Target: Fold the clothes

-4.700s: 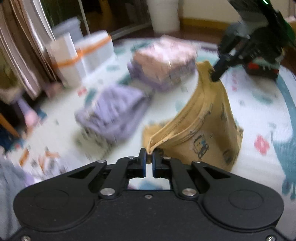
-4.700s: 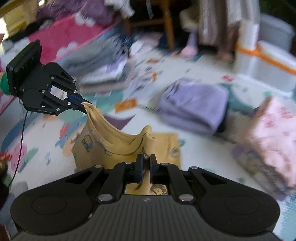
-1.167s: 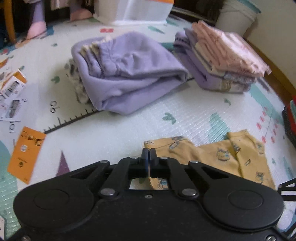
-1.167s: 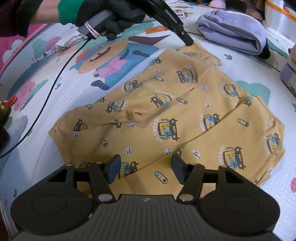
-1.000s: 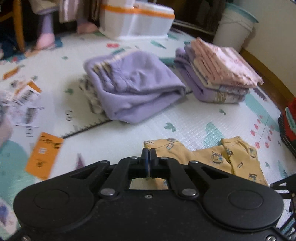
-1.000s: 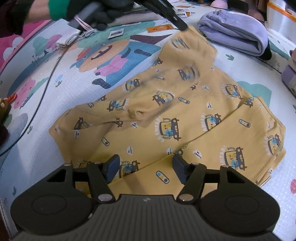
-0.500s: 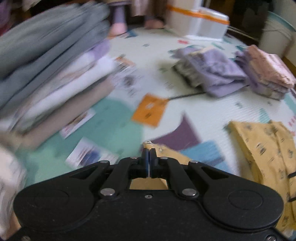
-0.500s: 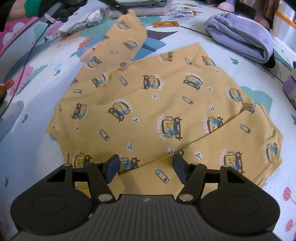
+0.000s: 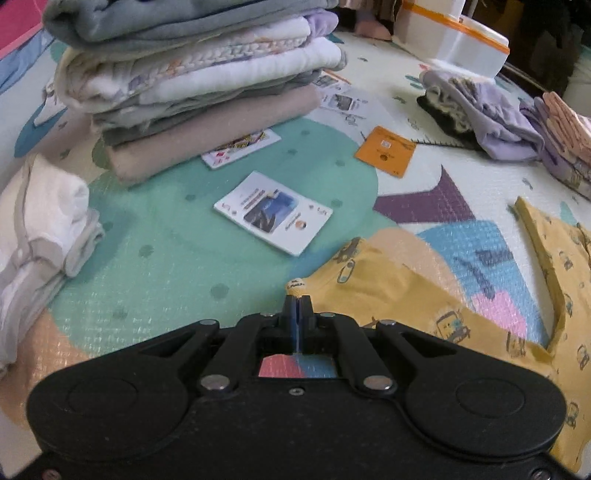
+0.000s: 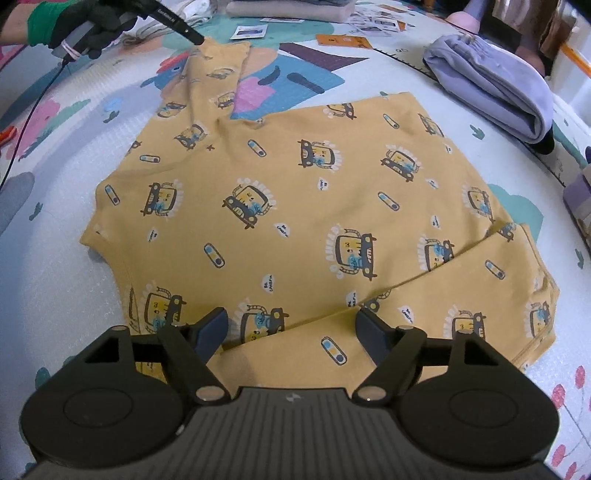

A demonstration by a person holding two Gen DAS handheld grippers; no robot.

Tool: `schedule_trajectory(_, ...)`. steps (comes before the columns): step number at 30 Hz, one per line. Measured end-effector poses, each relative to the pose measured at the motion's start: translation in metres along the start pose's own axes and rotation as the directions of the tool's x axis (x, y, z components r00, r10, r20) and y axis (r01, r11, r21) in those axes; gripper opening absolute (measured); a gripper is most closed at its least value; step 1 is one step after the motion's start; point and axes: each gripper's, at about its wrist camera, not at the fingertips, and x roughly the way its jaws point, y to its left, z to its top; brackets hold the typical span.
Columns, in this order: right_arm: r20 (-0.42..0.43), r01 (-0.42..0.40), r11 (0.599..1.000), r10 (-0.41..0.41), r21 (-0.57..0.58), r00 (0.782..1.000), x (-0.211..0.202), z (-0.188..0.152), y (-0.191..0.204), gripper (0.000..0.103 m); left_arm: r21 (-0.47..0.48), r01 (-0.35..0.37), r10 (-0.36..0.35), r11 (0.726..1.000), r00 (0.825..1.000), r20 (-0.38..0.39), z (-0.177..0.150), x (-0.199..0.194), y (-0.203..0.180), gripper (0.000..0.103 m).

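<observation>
A yellow long-sleeved shirt (image 10: 295, 206) with a car print lies flat on the play mat (image 10: 48, 258). One sleeve (image 10: 207, 81) is stretched out to the far left, and its cuff (image 9: 297, 285) is pinched in my left gripper (image 9: 296, 306), which is shut on it. In the right wrist view that left gripper (image 10: 194, 38) sits at the sleeve's end, held by a black-gloved hand (image 10: 92, 22). The other sleeve (image 10: 443, 295) lies folded across the shirt's near right part. My right gripper (image 10: 291, 325) hovers over the shirt's near edge, its jaws opening, pads off the cloth.
A tall stack of folded clothes (image 9: 192, 74) and a white bundle (image 9: 40, 221) stand to the left. Cards (image 9: 273, 212) and an orange card (image 9: 386, 149) lie on the mat. A folded purple garment (image 10: 491, 85) and a white box (image 9: 461, 40) are at the right. A black cable (image 10: 22, 125) trails left.
The left gripper has carried the sleeve from across the shirt out to the far left, where it now lies stretched. The right jaws have spread wider.
</observation>
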Motion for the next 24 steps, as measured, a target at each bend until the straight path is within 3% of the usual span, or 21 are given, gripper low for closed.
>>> schedule_trajectory(3,-0.008,0.007,1.0,-0.007,0.001,1.0,0.001,0.002,0.001,0.077,0.018,0.011,-0.01,1.0,1.0,-0.016,0.008,0.011,-0.003,0.001)
schedule_trajectory(4,-0.011,0.007,1.0,-0.007,0.002,1.0,0.001,0.003,0.001,0.077,0.035,-0.026,0.027,0.999,0.999,-0.023,0.01,0.015,-0.004,0.001)
schedule_trajectory(7,0.002,0.003,1.0,-0.003,0.029,1.0,-0.005,0.004,-0.004,0.065,0.041,-0.073,0.073,0.996,0.997,0.0,0.014,0.011,-0.001,0.001)
schedule_trajectory(9,0.033,0.005,0.998,-0.007,0.07,0.999,-0.015,0.005,-0.013,0.059,0.042,-0.066,0.066,0.997,0.998,0.016,0.016,0.004,-0.001,0.001)
schedule_trajectory(12,0.08,0.041,0.99,-0.053,0.137,0.995,-0.027,0.006,-0.033,0.059,0.077,-0.042,0.039,0.996,0.999,0.036,0.018,-0.006,-0.012,0.001)
schedule_trajectory(15,0.11,0.1,0.972,-0.126,0.213,0.986,-0.034,0.007,-0.06,0.058,0.087,0.025,-0.027,0.996,0.999,0.022,0.018,-0.01,-0.029,0.009)
schedule_trajectory(17,0.122,0.139,0.952,-0.177,0.274,0.976,-0.038,0.009,-0.08,0.057,0.094,0.075,-0.076,0.993,0.997,0.007,0.017,-0.011,-0.041,0.027)
schedule_trajectory(18,0.129,0.157,0.938,-0.204,0.309,0.97,-0.04,0.01,-0.091,0.056,0.103,0.101,-0.101,0.99,0.995,-0.003,0.015,-0.011,-0.049,0.043)
schedule_trajectory(21,0.143,0.175,0.882,-0.26,0.438,0.955,-0.048,0.004,-0.127,0.055,0.157,0.172,-0.167,0.972,0.985,-0.048,0.005,-0.009,-0.072,0.047)
schedule_trajectory(24,0.153,0.132,0.804,-0.266,0.579,0.952,-0.05,-0.01,-0.161,0.055,0.202,0.223,-0.206,0.954,0.973,-0.099,-0.004,-0.005,-0.089,0.047)
